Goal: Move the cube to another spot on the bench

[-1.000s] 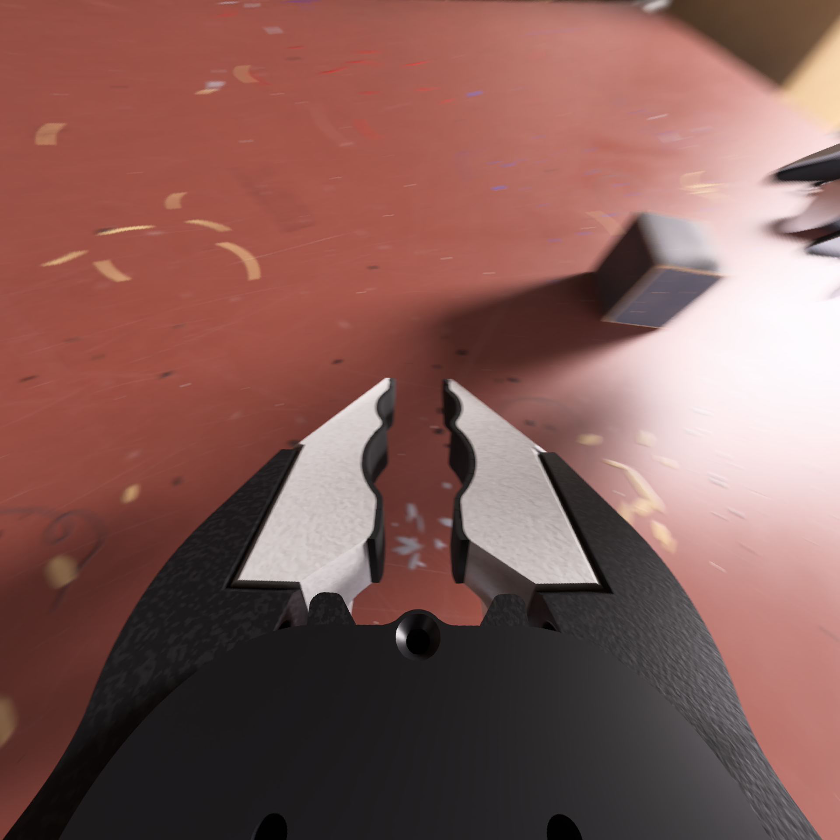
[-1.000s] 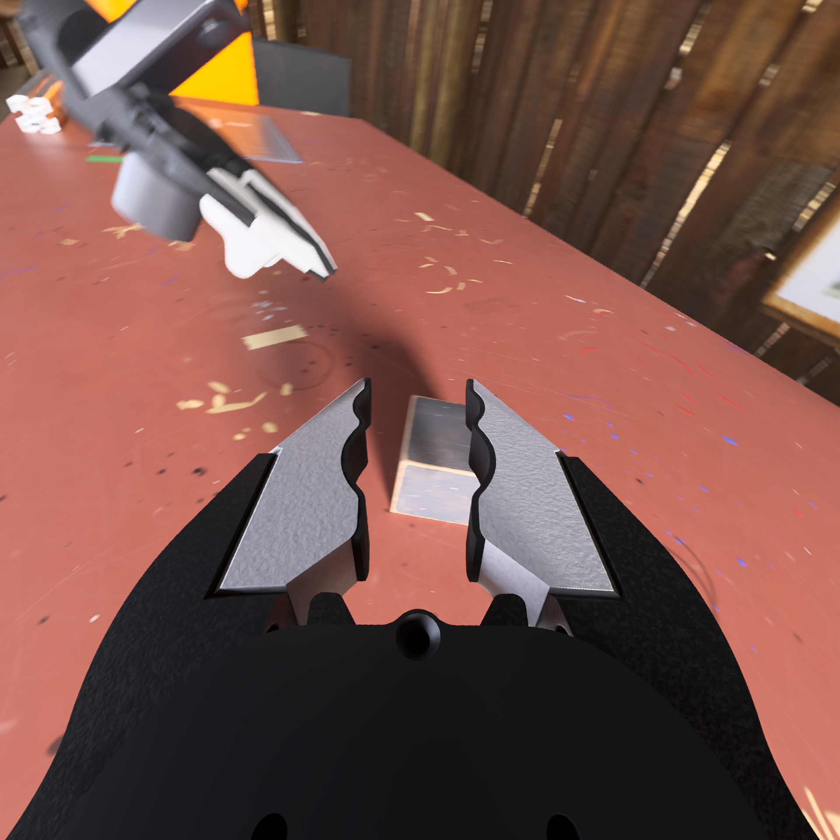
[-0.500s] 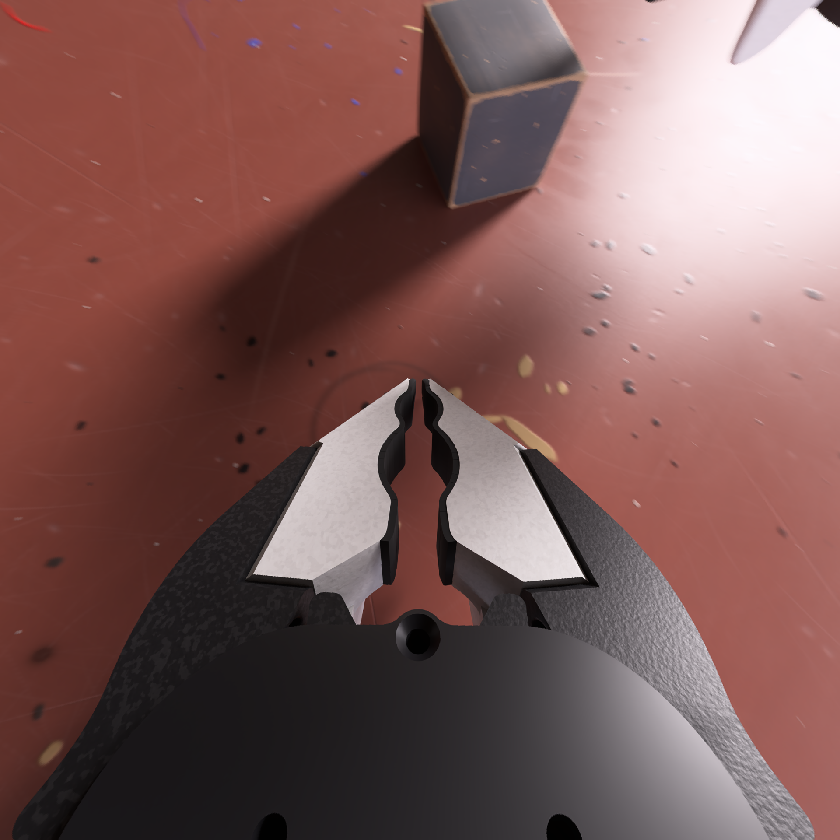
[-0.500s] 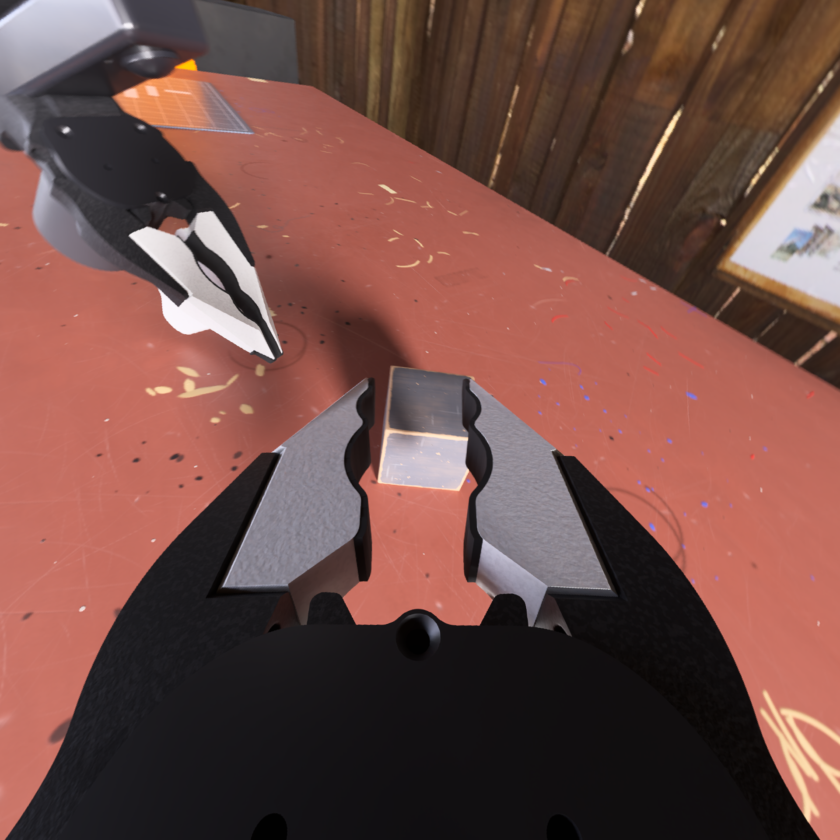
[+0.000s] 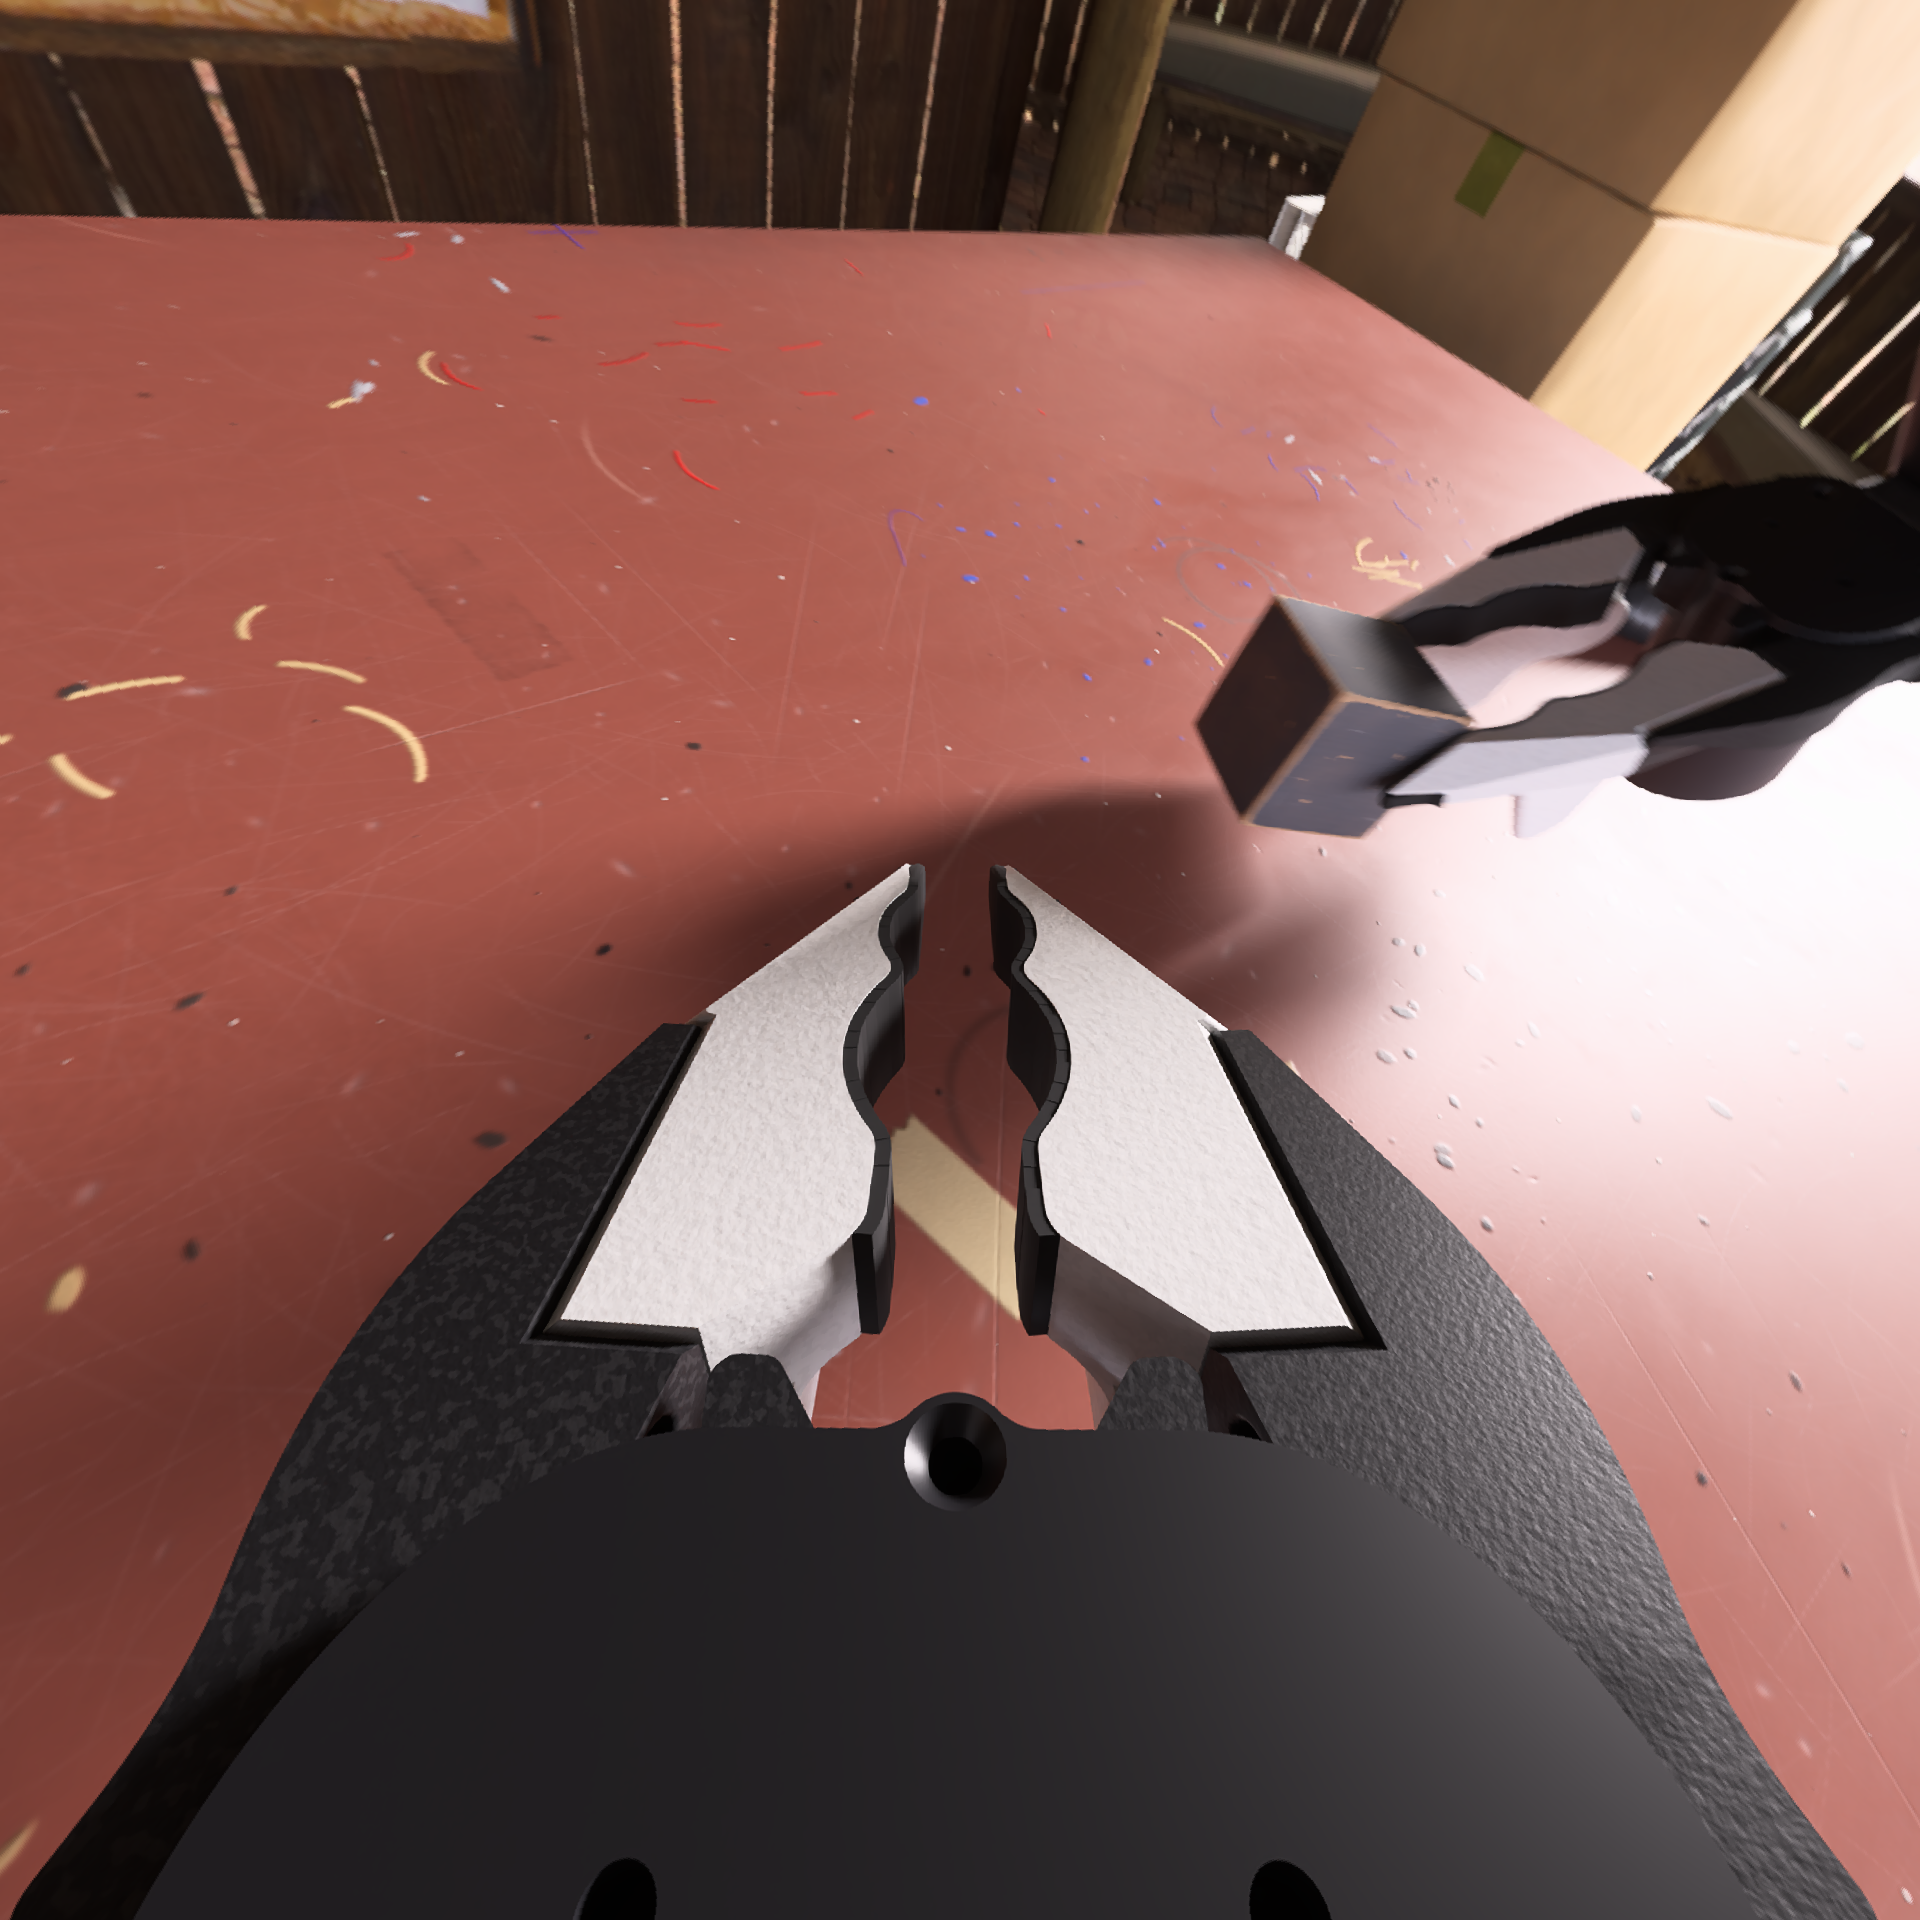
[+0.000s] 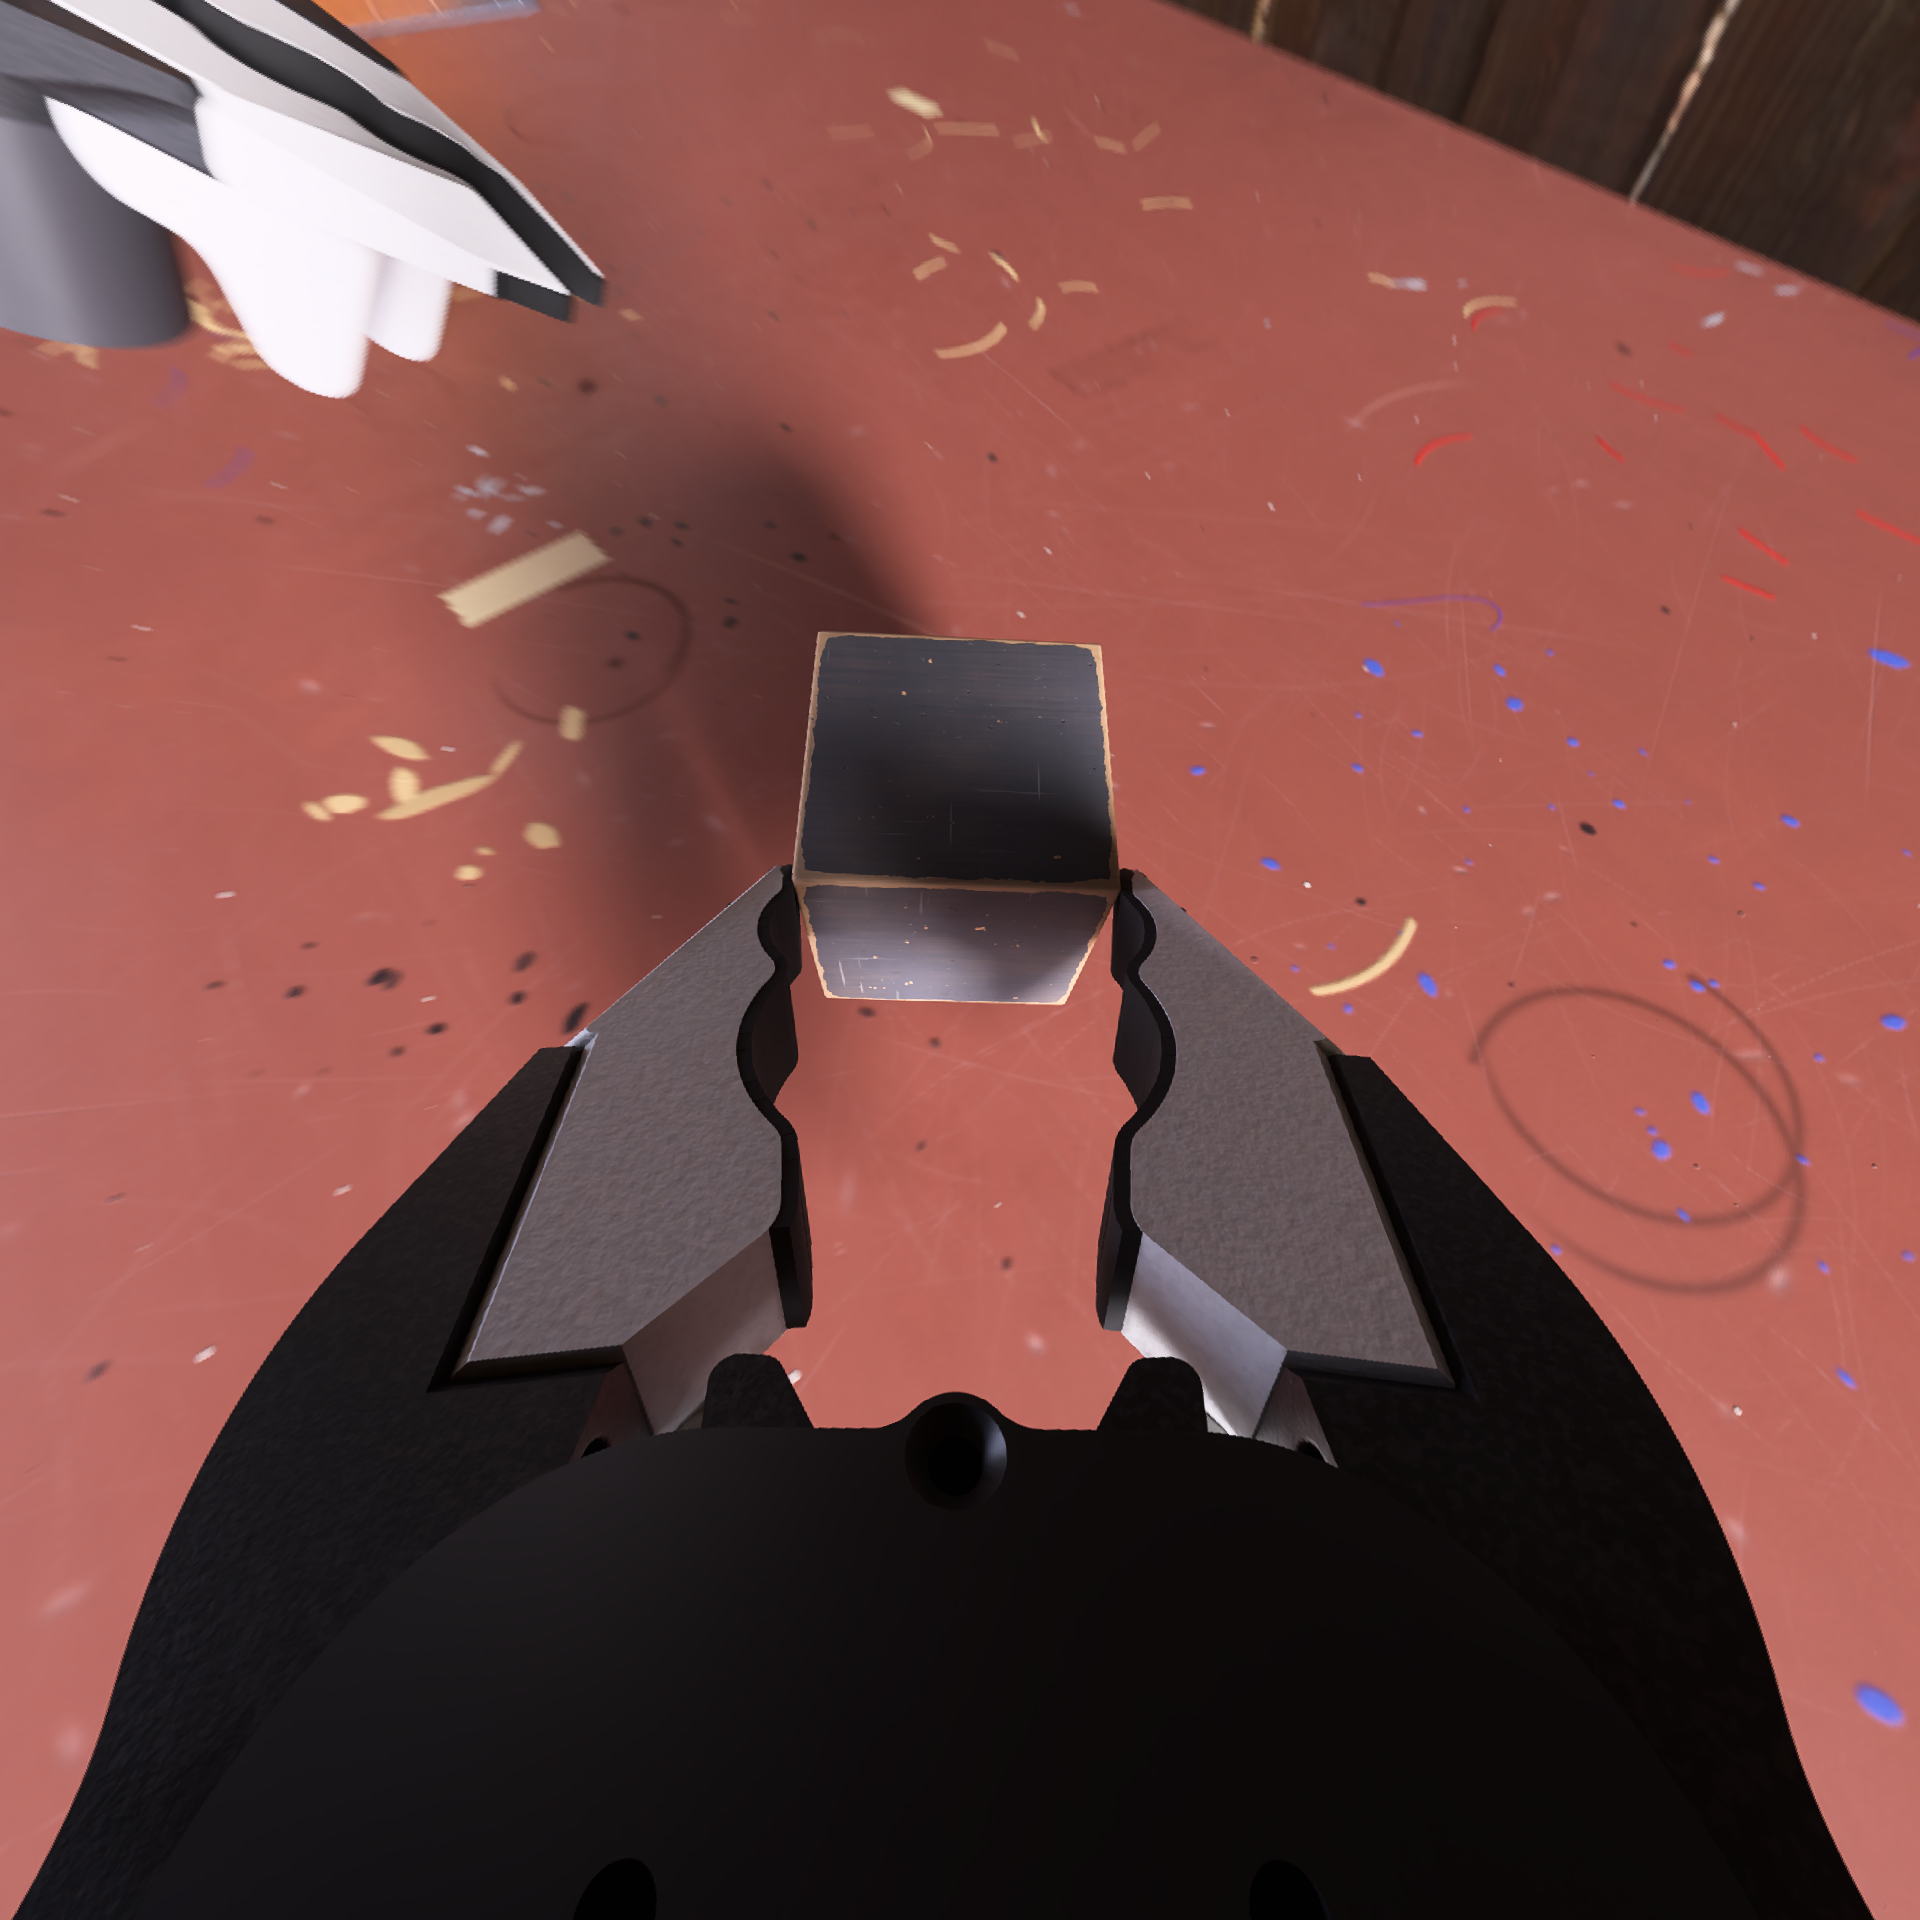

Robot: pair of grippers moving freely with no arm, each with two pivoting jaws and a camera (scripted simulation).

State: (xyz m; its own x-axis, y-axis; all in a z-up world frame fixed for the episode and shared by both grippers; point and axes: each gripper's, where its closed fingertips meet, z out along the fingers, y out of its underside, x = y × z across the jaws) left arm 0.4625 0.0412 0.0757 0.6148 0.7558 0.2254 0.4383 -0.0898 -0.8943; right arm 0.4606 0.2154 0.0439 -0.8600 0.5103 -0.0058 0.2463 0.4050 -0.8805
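The dark cube (image 6: pixel 951 769), with worn tan edges, is held between my right gripper's (image 6: pixel 956 883) fingertips, a little above the red bench (image 6: pixel 1351 1091); its shadow falls apart from it on the bench. In the left wrist view the cube (image 5: pixel 1309 717) hangs at the right with the right gripper (image 5: pixel 1434 717) clamped on it from the right. My left gripper (image 5: pixel 951 883) is empty, its jaws nearly together with a narrow gap, low over the bench to the left of the cube. It also shows at the top left of the right wrist view (image 6: pixel 577 291).
Wood shavings (image 5: pixel 384 738), paint specks and a tan tape strip (image 6: pixel 525 579) litter the bench. A dark wooden wall (image 5: pixel 623 104) runs behind the far edge. Cardboard boxes (image 5: pixel 1621 208) stand past the far right corner.
My right gripper has closed on the cube and lifted it off the bench. My left gripper has swung away from the cube and its jaws have parted slightly.
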